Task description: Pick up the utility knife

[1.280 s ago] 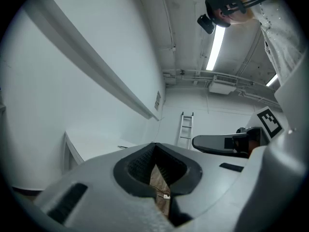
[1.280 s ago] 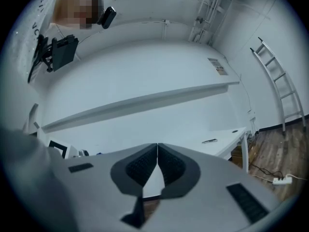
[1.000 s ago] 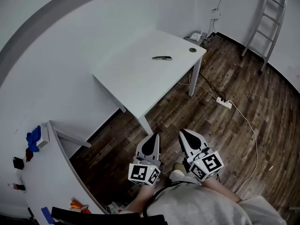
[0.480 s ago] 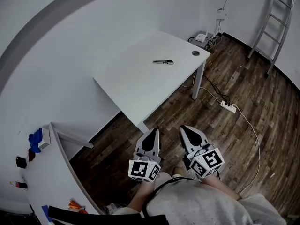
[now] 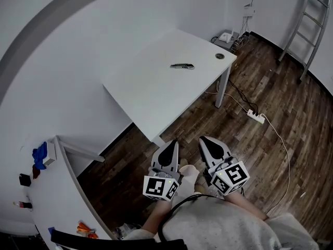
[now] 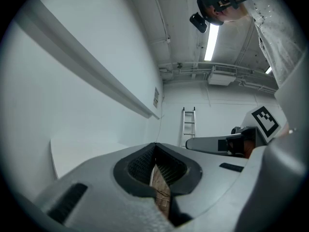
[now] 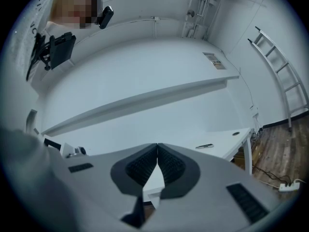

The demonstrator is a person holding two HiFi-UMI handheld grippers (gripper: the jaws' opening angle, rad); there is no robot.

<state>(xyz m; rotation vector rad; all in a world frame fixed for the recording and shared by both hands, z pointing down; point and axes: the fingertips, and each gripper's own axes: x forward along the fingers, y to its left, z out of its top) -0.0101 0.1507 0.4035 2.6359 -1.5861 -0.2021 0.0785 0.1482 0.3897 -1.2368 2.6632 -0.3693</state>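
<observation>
Utility knife (image 5: 182,66) on table (image 5: 140,90), far from left tongs (image 5: 170,142), right tongs (image 5: 203,139)

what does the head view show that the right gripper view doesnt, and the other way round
Only the head view: the marker cubes on the left gripper and right gripper, and a blue item on a white shelf at the left.

Only the right gripper view: that gripper's jaws close up, shut tip to tip with nothing between them, and dark gear on the person above.

Both: the white table, the utility knife lying on it untouched, the ladder and the power strip on the wood floor.
</observation>
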